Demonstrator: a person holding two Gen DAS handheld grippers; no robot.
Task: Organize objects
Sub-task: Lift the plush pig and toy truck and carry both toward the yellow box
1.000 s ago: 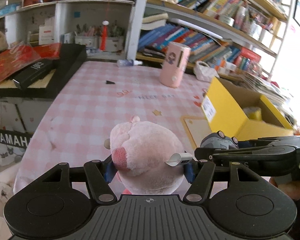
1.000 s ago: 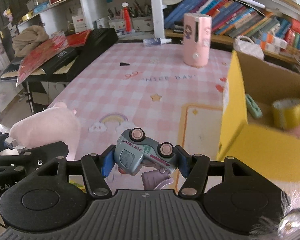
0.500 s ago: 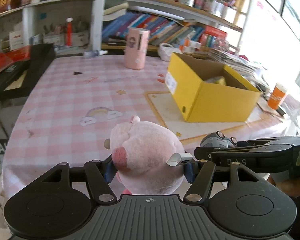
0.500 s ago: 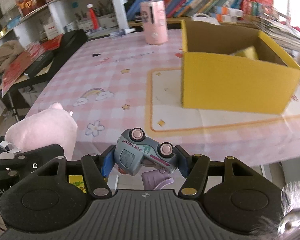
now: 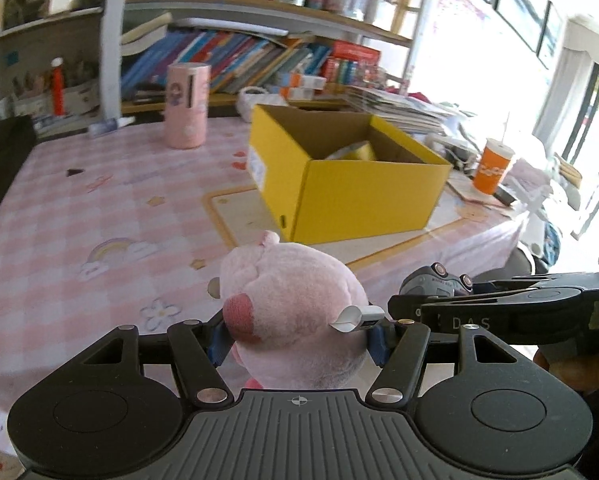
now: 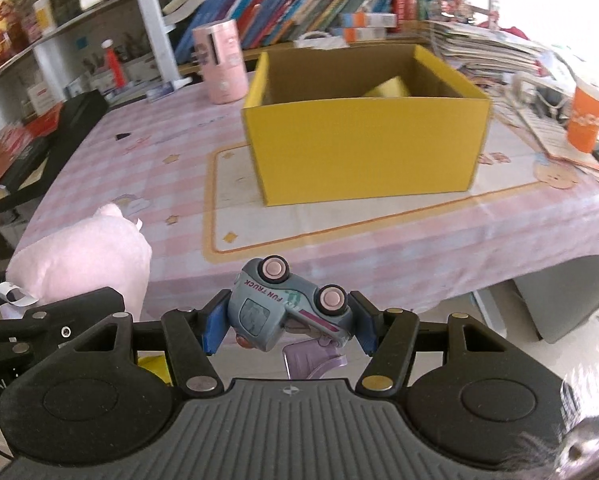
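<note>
Toy truck (image 6: 289,308) clamped between right claw's (image 6: 287,322) pads.

Pink checked tablecloth (image 6: 147,152), pink cylinder (image 6: 219,66), orange cup (image 6: 587,118), bookshelf of slanted books (image 5: 235,60)

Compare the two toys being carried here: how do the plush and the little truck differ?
The pink plush is soft, round and fuzzy; the toy truck is hard, grey-blue and lettered. The plush bulges well above its left claw, while the smaller truck sits tilted, wheels up, in the right claw. Both are clamped short of the yellow box.
</note>
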